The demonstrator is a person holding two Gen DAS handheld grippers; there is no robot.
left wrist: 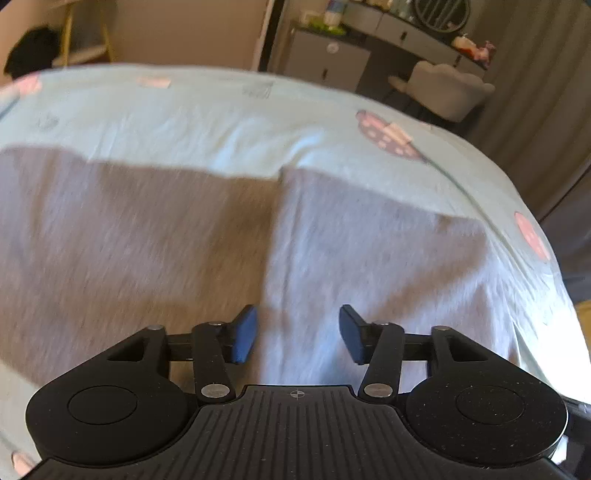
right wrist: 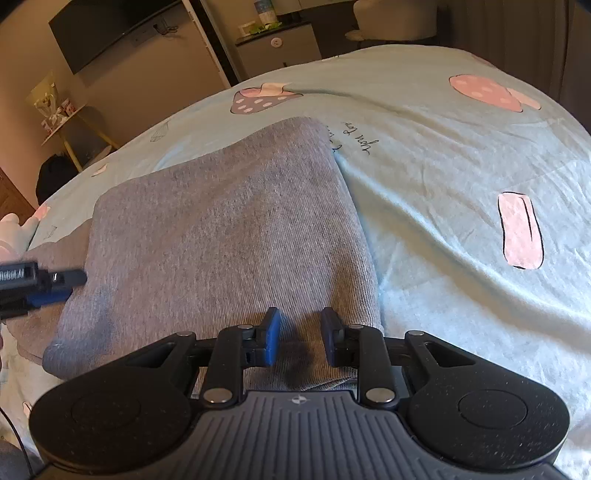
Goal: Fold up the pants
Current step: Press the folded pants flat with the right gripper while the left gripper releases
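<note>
**Grey pants folded on the mushroom-print bed, both tongs spread above them**

While the grey ribbed-knit pants [right wrist: 229,229] lie folded into a thick, roughly square stack on the bed, the right tongs [right wrist: 298,338] hover over the stack's near edge with their blue-padded fingers [right wrist: 272,336] parted by a moderate gap and nothing between them. Only the cloth shows through that gap; whether the pads touch it cannot be told. The bed is covered with a pale blue-green cotton sheet [right wrist: 443,155] printed with pink mushrooms and a line of black script, and the stack sits on the left half of it in the right wrist view, its right edge running beside the script. At the far left of that view, the black-and-blue tip of the left tongs [right wrist: 48,286] reaches in to the stack's left edge.

In the left wrist view, which is smeared by motion blur, the left tongs [left wrist: 298,334] are spread wide, the blue pads [left wrist: 243,338] well apart and holding nothing. Beyond them the pants [left wrist: 184,240] fill the near part of the picture, with a lengthwise seam or fold line running away from the tongs near the middle, and the sheet [left wrist: 221,118] showing beyond the far edge. Past the bed stand a grey drawer cabinet [left wrist: 325,62] and a pale upholstered chair [left wrist: 447,88]. A dark wall-mounted screen [right wrist: 110,29] hangs at the far left in the right wrist view.
</note>
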